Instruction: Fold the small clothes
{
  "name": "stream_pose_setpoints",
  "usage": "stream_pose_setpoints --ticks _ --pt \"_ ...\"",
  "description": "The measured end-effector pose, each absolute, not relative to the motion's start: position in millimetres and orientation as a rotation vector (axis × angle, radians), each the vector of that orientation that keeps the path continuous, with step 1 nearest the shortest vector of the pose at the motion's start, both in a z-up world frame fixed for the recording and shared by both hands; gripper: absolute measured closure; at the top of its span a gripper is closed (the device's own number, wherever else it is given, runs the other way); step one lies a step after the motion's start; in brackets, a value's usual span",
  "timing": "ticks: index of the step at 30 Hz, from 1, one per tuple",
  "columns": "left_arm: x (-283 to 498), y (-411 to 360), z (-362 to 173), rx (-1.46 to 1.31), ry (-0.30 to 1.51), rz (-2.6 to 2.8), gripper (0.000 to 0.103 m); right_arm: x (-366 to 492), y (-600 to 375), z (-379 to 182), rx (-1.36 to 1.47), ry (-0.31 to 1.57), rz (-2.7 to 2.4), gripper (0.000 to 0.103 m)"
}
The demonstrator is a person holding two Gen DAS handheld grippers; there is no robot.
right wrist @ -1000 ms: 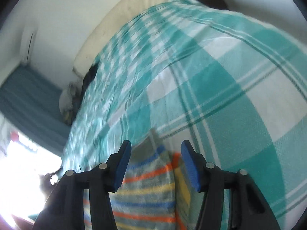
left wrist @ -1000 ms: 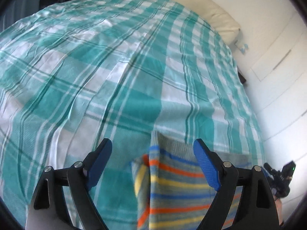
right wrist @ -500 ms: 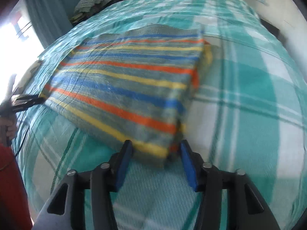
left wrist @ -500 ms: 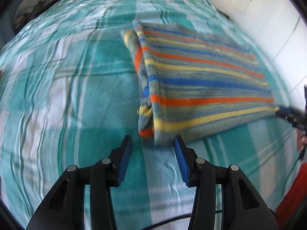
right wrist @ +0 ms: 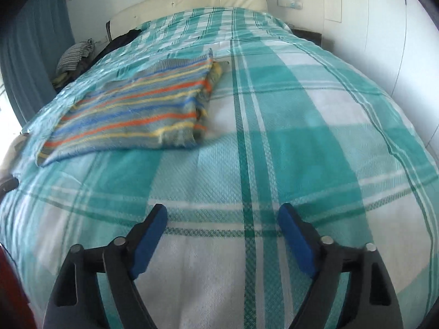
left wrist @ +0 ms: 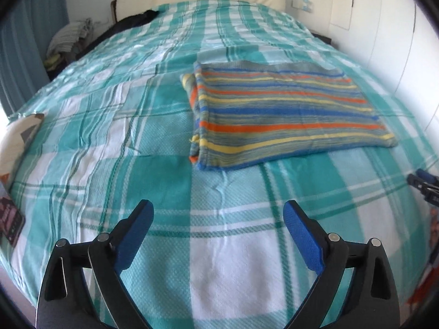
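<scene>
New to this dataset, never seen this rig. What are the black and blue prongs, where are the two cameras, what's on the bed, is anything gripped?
No robot here: a person carries a hand-held gripper in each hand, with a fisheye camera on each looking along its fingers. One picture is from the left hand-held gripper, the other from the right hand-held gripper. The prongs are their blue-padded fingers. On the checked bedspread lies a folded striped garment. Both grippers' jaws are opening with nothing between them, so nothing is held. Other clothes are piled beside the bed.
</scene>
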State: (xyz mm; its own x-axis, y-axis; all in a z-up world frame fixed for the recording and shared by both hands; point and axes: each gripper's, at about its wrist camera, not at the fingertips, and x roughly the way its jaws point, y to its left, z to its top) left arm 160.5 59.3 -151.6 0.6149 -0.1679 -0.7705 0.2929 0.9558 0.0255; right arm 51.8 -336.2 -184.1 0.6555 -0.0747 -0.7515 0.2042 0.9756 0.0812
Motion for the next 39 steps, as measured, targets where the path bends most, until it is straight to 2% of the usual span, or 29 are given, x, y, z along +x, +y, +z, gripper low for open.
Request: stream_pose_setpoints --ticks 1,4,6,25,31,35,39 --pt "163 59 -161 0.178 0.873 -0.241 0.007 51 -335 -186 0.150 0.843 -0.151 0.008" --pt "164 65 -187 0.183 0.933 -0.227 0.006 57 -332 -190 0.135 0.861 -0.115 0.000" --pt "158 74 -193 0.129 0.898 -0.223 0.000 57 -335 -193 0.152 0.856 -0.102 0.000" --pt "152 75 -193 0.126 0.872 -0.216 0.001 55 -331 -195 0.150 0.836 -0.107 0.000" --pt "172 104 -175 0.054 0.846 -0.101 0.001 56 -332 -196 0.148 0.836 -0.109 0.000" --pt "199 121 -200 0.021 0.961 -0.106 0.000 56 -332 -196 0.147 0.838 -0.110 0.000" --pt "194 112 -201 0.071 0.915 -0.078 0.000 57 -332 -196 0.145 0.841 -0.113 0.000"
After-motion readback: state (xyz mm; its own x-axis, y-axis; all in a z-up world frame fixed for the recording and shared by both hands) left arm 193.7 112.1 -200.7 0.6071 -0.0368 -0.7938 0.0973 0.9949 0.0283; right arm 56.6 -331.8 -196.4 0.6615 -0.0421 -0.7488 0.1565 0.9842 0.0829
